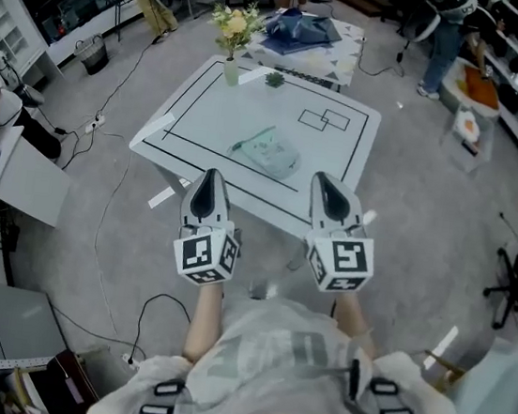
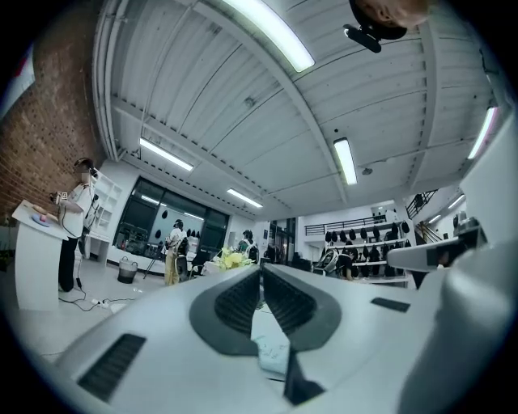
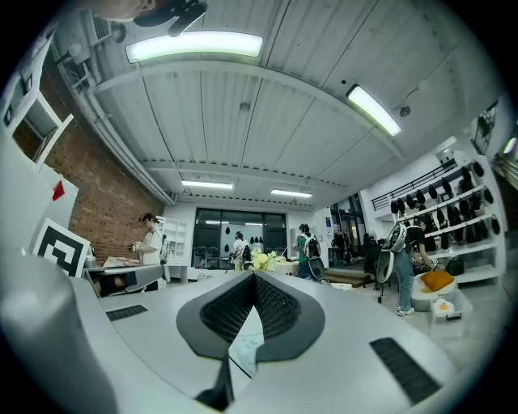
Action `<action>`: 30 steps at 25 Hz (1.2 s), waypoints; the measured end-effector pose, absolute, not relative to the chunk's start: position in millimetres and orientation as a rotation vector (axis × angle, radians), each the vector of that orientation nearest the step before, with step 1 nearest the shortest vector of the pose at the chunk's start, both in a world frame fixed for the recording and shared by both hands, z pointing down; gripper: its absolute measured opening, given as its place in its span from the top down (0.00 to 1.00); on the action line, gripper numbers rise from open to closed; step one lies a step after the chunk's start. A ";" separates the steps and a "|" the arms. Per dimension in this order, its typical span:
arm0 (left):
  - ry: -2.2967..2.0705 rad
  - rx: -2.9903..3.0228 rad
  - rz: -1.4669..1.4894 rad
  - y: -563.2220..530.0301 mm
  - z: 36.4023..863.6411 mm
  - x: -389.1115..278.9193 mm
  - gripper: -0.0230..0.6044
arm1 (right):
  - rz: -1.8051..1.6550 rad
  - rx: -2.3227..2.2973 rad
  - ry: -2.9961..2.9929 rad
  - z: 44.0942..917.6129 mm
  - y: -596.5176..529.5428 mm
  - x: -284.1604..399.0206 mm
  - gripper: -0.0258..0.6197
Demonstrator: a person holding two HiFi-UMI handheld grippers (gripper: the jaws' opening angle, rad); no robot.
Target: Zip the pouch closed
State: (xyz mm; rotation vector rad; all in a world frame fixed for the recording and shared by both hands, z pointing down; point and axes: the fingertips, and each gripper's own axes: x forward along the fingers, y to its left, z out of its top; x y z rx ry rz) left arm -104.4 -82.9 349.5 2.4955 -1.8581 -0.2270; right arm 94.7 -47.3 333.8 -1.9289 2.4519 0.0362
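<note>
Two hand-held grippers up side by side at the near edge of the table, touching nothing.

Left gripper: jaws together at the tips, ribbed pads meeting, nothing clamped. Right gripper: jaws fully together, likewise empty. Cube with square markers at rear of left gripper; second marker cube at rear of right gripper.

Pale green flat pouch ahead of both grippers, roughly between their two lines of pointing, well apart from both sets of tips. Lying flat on white square table with black line markings, inside the large outlined rectangle. Same pouch also in left gripper view, below and beyond the closed jaws. Zip state not readable at this size.

Beyond the pouch, at the table's far edge: clear vase of yellow flowers, ahead of left gripper; small dark green object near it, toward the right gripper's side. Small double-rectangle outline ahead of right gripper, level with the far side of the pouch. Past the table, blue cloth heap on a second, patterned surface.
</note>
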 end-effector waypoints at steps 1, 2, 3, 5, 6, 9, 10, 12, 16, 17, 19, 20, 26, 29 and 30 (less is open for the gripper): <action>-1.847 2.504 -0.228 -95.2 349.3 -105.9 0.93 | 0.037 -1.940 2.440 332.5 -58.5 93.3 0.95; -1.840 2.512 -0.226 -107.3 349.7 -107.6 0.93 | 0.042 -1.950 2.429 331.4 -69.5 91.9 0.95; -1.836 2.520 -0.221 -118.9 350.5 -109.5 0.93 | 0.048 -1.959 2.419 330.7 -80.2 90.6 0.95; -1.840 2.537 -0.206 -140.5 352.4 -114.5 0.93 | 0.047 -1.977 2.394 331.4 -100.5 87.6 0.95; -1.846 2.544 -0.202 -150.6 352.5 -117.7 0.93 | 0.039 -1.984 2.380 332.4 -110.3 85.5 0.95; -1.853 2.558 -0.205 -179.0 349.9 -126.0 0.93 | 0.013 -1.997 2.347 336.0 -138.5 78.0 0.95; -1.852 2.561 -0.203 -187.3 349.5 -127.7 0.93 | 0.008 -1.995 2.345 337.7 -147.0 75.0 0.95; -1.849 2.562 -0.193 -200.8 351.2 -129.7 0.93 | -0.015 -1.994 2.346 343.9 -161.8 70.7 0.95; -1.851 2.548 -0.162 -217.4 361.7 -131.6 0.93 | -0.077 -1.980 2.367 360.9 -183.0 66.0 0.95; -1.854 2.545 -0.153 -221.5 363.5 -131.3 0.93 | -0.090 -1.974 2.376 363.6 -187.7 65.0 0.95; -1.857 2.542 -0.141 -228.6 365.1 -129.2 0.93 | -0.107 -1.964 2.389 366.2 -195.7 64.8 0.95; -1.860 2.540 -0.139 -230.9 365.3 -127.9 0.93 | -0.115 -1.962 2.391 367.2 -198.9 65.8 0.95; -1.896 2.514 -0.102 -241.1 357.3 -123.0 0.93 | -0.211 -1.976 2.379 368.2 -215.3 76.9 0.95; -1.935 2.493 -0.103 -247.2 351.3 -128.6 0.93 | -0.212 -1.970 2.382 365.3 -224.0 77.7 0.95; -1.948 2.478 -0.102 -247.7 351.9 -131.5 0.93 | -0.212 -1.961 2.391 365.6 -225.3 76.3 0.95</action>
